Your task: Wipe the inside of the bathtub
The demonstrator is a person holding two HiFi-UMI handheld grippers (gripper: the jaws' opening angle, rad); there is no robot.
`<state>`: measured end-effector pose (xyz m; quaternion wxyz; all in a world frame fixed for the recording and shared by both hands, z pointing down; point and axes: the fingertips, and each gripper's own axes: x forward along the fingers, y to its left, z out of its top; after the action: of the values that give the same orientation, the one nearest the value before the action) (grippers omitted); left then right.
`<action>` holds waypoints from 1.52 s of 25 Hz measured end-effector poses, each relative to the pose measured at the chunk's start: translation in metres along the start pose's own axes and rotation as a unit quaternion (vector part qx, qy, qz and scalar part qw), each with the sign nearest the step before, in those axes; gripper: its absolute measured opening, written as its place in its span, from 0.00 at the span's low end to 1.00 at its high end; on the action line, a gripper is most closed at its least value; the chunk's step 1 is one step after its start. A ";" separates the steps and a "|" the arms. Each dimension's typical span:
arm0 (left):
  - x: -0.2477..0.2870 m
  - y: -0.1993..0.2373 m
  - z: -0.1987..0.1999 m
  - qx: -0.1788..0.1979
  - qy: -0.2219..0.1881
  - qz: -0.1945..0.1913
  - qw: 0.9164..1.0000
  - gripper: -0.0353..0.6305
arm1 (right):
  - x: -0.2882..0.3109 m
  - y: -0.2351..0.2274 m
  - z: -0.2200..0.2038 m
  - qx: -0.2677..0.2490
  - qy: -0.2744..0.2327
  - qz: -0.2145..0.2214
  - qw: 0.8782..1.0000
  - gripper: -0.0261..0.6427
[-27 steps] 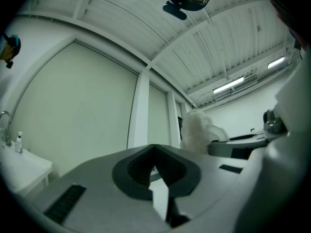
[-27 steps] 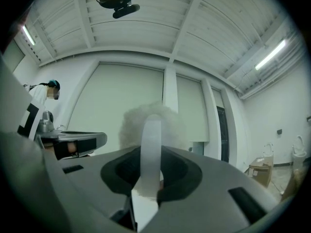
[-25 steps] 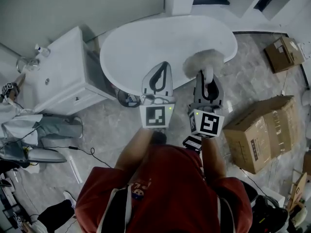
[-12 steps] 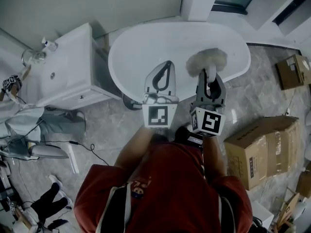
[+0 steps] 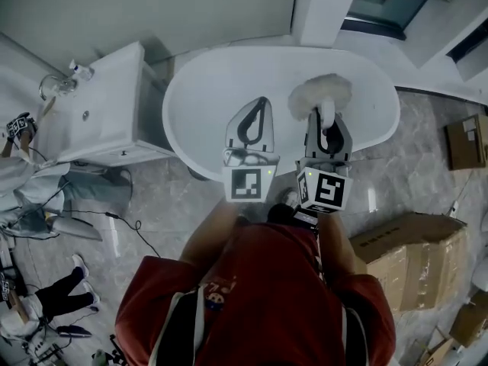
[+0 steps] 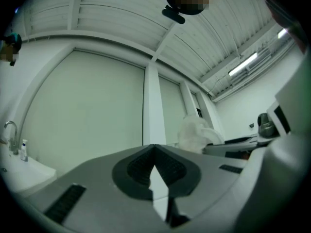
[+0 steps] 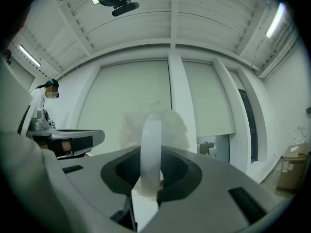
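Observation:
The white oval bathtub (image 5: 229, 75) lies below and ahead of both grippers in the head view. My right gripper (image 5: 326, 115) is shut on the white handle (image 7: 151, 144) of a fluffy white wiping brush; its fuzzy head (image 5: 320, 94) hangs over the tub's right half. In the right gripper view the head (image 7: 170, 125) stands just past the jaws. My left gripper (image 5: 261, 102) is shut with nothing in it, held beside the right one over the tub's near rim. From the left gripper view the brush head (image 6: 194, 132) shows to the right of the jaws.
A white vanity cabinet (image 5: 99, 120) with a tap (image 5: 57, 85) stands left of the tub. Cardboard boxes (image 5: 412, 258) sit on the marble floor at the right. Cables (image 5: 114, 219) and a person's legs (image 5: 53, 296) are at the lower left. A white pillar (image 5: 324, 6) rises behind the tub.
The view has shifted so the tub sits more squarely under the grippers and the boxes have slid to the right edge. Both grippers keep the same pose and grip.

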<state>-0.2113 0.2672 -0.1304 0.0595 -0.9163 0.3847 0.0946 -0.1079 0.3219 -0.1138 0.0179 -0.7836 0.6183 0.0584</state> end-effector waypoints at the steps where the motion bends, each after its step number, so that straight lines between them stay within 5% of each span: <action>1: 0.008 -0.007 -0.001 0.000 0.002 0.005 1.000 0.08 | 0.005 -0.011 -0.001 0.002 0.000 0.004 1.000 0.18; 16: 0.068 -0.045 -0.022 0.036 0.027 0.106 0.993 0.08 | 0.053 -0.092 -0.034 0.049 0.014 0.082 0.995 0.18; 38: 0.082 0.056 -0.058 0.046 0.036 0.199 0.978 0.08 | 0.147 -0.016 -0.071 0.037 0.037 0.169 0.984 0.18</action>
<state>-0.1878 0.1604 -0.0942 0.0681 -0.8204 0.5652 0.0537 -0.0536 0.1763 -0.0610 0.0140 -0.6682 0.7438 0.0086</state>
